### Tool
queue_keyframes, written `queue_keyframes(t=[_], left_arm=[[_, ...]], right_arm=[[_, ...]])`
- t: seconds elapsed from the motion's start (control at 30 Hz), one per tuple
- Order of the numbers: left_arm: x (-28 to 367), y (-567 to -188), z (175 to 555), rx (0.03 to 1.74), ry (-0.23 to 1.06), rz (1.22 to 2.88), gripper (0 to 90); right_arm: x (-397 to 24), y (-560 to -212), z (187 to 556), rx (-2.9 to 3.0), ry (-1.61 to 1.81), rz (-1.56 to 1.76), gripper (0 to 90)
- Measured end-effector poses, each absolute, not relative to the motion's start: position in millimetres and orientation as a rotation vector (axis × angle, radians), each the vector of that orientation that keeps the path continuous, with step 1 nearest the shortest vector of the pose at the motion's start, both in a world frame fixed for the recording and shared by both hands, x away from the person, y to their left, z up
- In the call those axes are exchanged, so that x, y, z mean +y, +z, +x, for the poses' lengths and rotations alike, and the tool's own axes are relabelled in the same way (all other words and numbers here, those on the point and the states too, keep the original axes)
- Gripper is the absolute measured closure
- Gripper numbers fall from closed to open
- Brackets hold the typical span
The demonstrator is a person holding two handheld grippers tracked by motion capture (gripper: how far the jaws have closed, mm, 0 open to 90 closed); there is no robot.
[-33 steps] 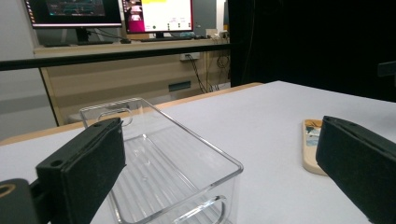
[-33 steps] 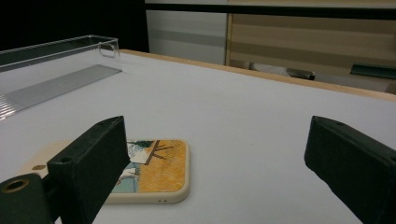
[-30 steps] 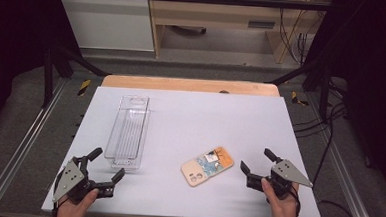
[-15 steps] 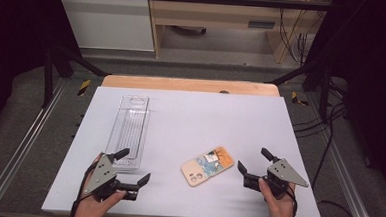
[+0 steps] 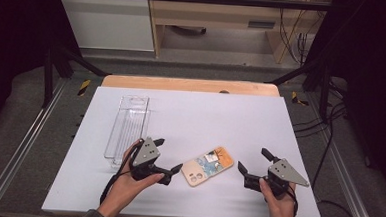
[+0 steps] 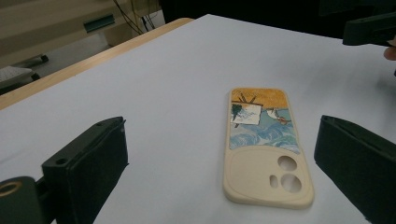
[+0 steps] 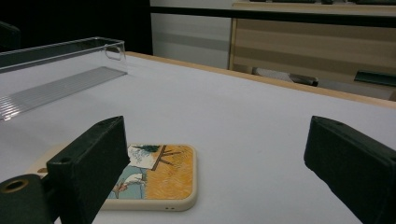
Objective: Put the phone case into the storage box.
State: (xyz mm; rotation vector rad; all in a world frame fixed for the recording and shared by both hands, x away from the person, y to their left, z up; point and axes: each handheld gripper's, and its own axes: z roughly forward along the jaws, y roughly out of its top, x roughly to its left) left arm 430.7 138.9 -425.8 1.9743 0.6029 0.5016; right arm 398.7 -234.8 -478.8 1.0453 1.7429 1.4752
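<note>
Cream-coloured and rubbery at its rim, the flat phone case with a painted blue-and-orange back (image 5: 207,166) lies face down on the white worktop (image 5: 205,119), near the front edge and about midway between its side edges. The left gripper (image 5: 168,156) sits just beside the case's camera-hole end with its jaws spread wide and nothing between them; the right gripper (image 5: 254,161) waits near the orange end, its jaws likewise apart and empty. To take the case cleanly, the left gripper should probably straddle its narrow width, lower one jaw along each long edge until both reach the worktop, then close squarely so the thin case does not skid. A clear plastic oblong tray (image 5: 128,126) stands toward the left edge, apart from the case. Nothing blocks the approach.
</note>
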Motion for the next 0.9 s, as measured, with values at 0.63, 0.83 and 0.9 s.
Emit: queue_keyframes(t=[0.63, 0.83, 0.9], left_arm=[[114, -420, 454, 0.593, 0.396, 2.096, 2.5], [105, -431, 459, 0.592, 0.349, 2.147, 2.6], [103, -434, 461, 0.598, 0.337, 2.158, 2.6]], right_arm=[[-237, -480, 399, 1.737, 1.486, 1.061, 4.6], [-239, -481, 399, 1.73, 1.49, 1.077, 4.5], [-239, -482, 399, 1.73, 1.492, 1.081, 4.5]])
